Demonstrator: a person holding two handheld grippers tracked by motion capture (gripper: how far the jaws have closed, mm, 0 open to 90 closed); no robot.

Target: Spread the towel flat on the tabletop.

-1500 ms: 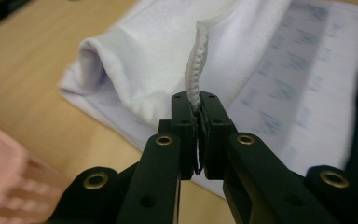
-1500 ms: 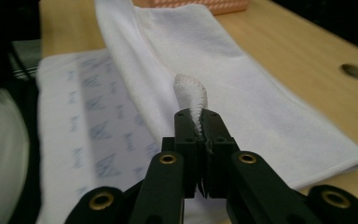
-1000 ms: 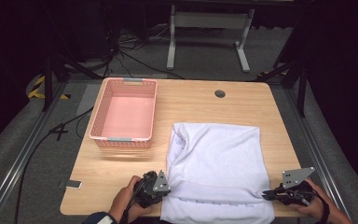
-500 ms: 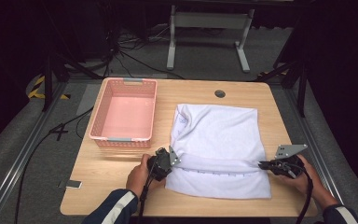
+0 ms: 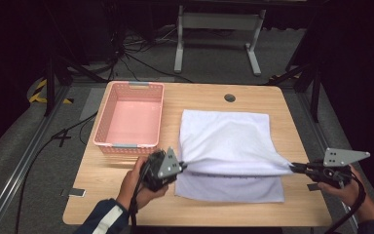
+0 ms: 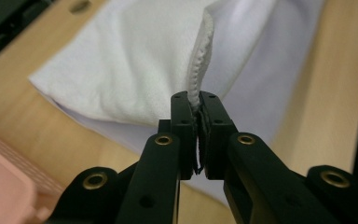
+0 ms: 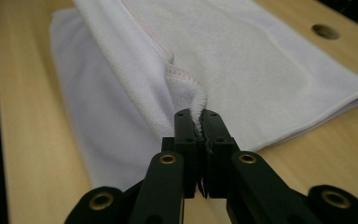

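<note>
A white towel (image 5: 226,146) lies on the wooden table (image 5: 199,209), its upper layer lifted and pulled taut between both grippers. My left gripper (image 5: 181,165) is shut on the towel's near left corner; its own view has the stitched hem (image 6: 195,79) pinched between the black jaws of the left gripper (image 6: 198,100). My right gripper (image 5: 292,167) is shut on the near right corner, and the hem (image 7: 196,105) runs into the jaws of the right gripper (image 7: 196,116). The lower layer (image 5: 229,187) stays flat on the table beneath the raised edge.
An empty pink basket (image 5: 126,144) stands to the left of the towel, close to my left hand. A round cable hole (image 5: 230,98) sits near the table's far edge. Dark floor, cables and a metal stand lie beyond the table.
Both grippers have risen and moved away from the near edge, carrying the towel's near corners up and over. The towel's top layer now hangs stretched between them.
</note>
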